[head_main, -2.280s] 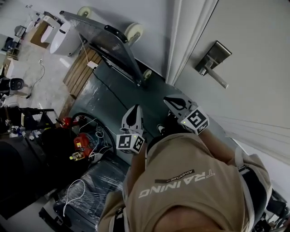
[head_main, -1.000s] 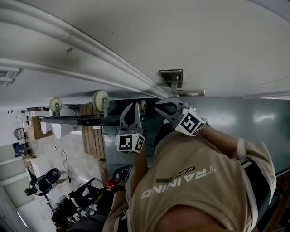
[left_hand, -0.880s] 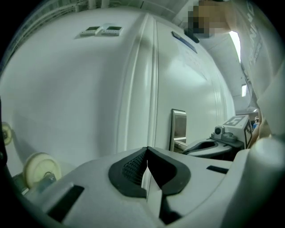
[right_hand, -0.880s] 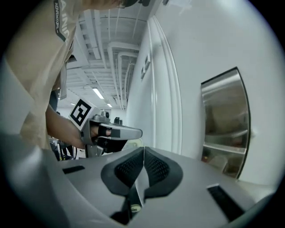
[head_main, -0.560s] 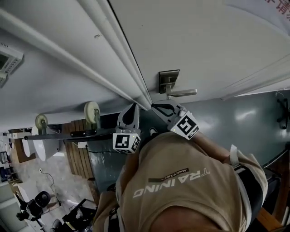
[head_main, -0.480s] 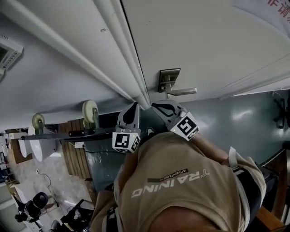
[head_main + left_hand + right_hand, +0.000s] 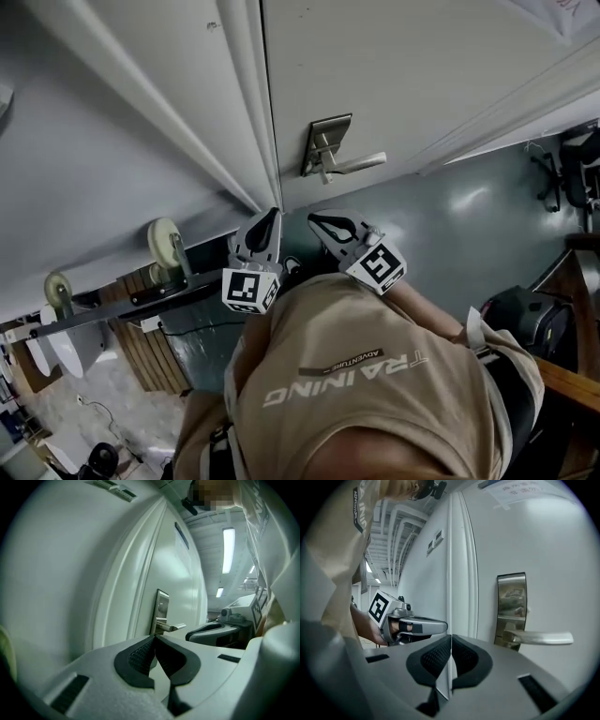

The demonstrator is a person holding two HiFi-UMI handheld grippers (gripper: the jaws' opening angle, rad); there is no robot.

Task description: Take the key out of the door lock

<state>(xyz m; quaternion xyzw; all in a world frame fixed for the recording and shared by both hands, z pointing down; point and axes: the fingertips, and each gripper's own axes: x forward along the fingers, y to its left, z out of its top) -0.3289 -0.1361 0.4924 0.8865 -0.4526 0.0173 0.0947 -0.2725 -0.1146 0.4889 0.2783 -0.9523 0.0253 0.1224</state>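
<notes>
Cream-coloured casters [image 7: 164, 246] hang on a dark cart frame [image 7: 141, 298] at the far left of the head view, against a white wall [image 7: 103, 141]. Next comes the left gripper [image 7: 268, 221], held in front of the person's beige shirt [image 7: 356, 375] and aimed toward the moulded door frame [image 7: 246, 103]. In its own view the left gripper [image 7: 154, 639] has its black ribbed pads pressed together with nothing between them, and it is well short of the door.

The white door [image 7: 422, 75] starts just right of the frame. A steel lock plate [image 7: 322, 142] is mounted close to the door's left edge, and a lever handle [image 7: 361, 163] runs from its lower part toward the door's middle. The same lock plate [image 7: 512, 603] and lever handle [image 7: 543, 638] show in the right gripper view, and more narrowly in the left gripper view [image 7: 161, 611]. The key cannot be made out on the plate in any view, as any detail there is too small to tell.

The right gripper [image 7: 321, 222] is beside the left one, below the plate and apart from it. Its own view shows the right gripper [image 7: 451, 639] with its pads also closed on each other and empty. A paper notice [image 7: 520, 487] is stuck near the door's upper edge. Grey-green floor [image 7: 450, 220] lies at the right.
</notes>
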